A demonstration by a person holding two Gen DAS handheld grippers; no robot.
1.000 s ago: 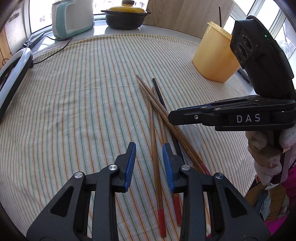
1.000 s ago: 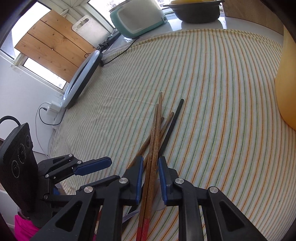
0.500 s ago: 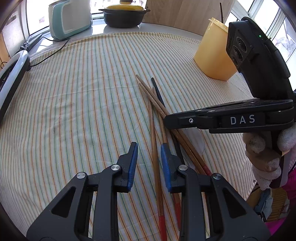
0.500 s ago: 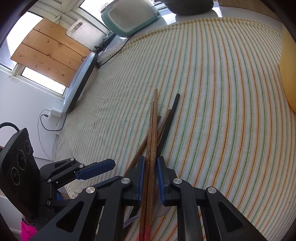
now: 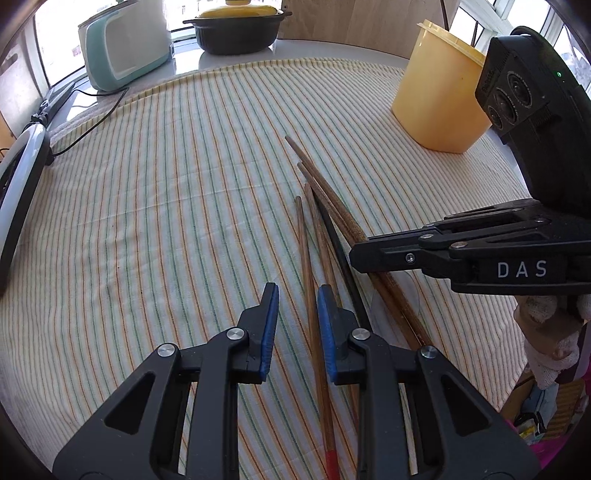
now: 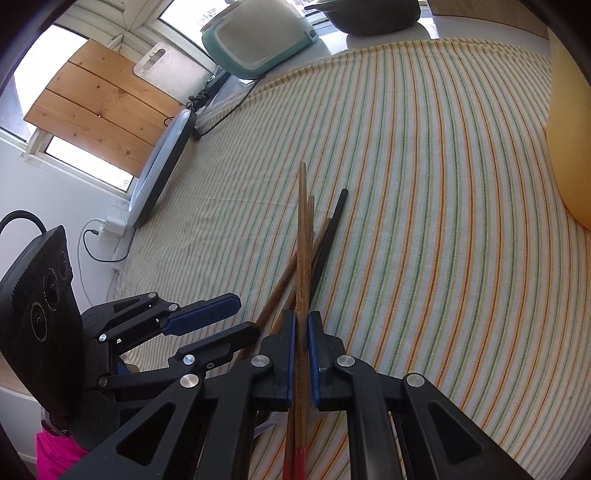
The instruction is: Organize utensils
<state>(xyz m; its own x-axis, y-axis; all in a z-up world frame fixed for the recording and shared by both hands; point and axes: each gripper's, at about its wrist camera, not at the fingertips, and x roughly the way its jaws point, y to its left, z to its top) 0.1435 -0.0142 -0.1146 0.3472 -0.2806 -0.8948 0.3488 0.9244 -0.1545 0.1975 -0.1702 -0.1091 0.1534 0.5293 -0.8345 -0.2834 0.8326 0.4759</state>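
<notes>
Several brown chopsticks (image 5: 325, 206) with red ends and one black chopstick (image 5: 341, 254) lie in a loose bundle on the striped tablecloth (image 5: 147, 184). In the right wrist view my right gripper (image 6: 302, 317) is shut on a pair of the brown chopsticks (image 6: 303, 236), which run straight out between its blue pads. My left gripper (image 5: 297, 295) hangs low over the cloth, its jaws closing around one brown chopstick (image 5: 306, 258) that lies close to the right pad, with a gap on the left side. A yellow cup (image 5: 439, 92) holding a few sticks stands at the far right.
A teal appliance (image 5: 122, 48) and a black pot with a yellow lid (image 5: 236, 26) stand past the cloth's far edge. A ring lamp (image 5: 18, 184) and its cable (image 5: 92, 122) lie at the left. A clear disc (image 5: 402, 295) lies under the chopsticks.
The right jaws have closed onto the pair of brown chopsticks. The left gripper has shifted towards the bundle and its jaws have narrowed around one chopstick.
</notes>
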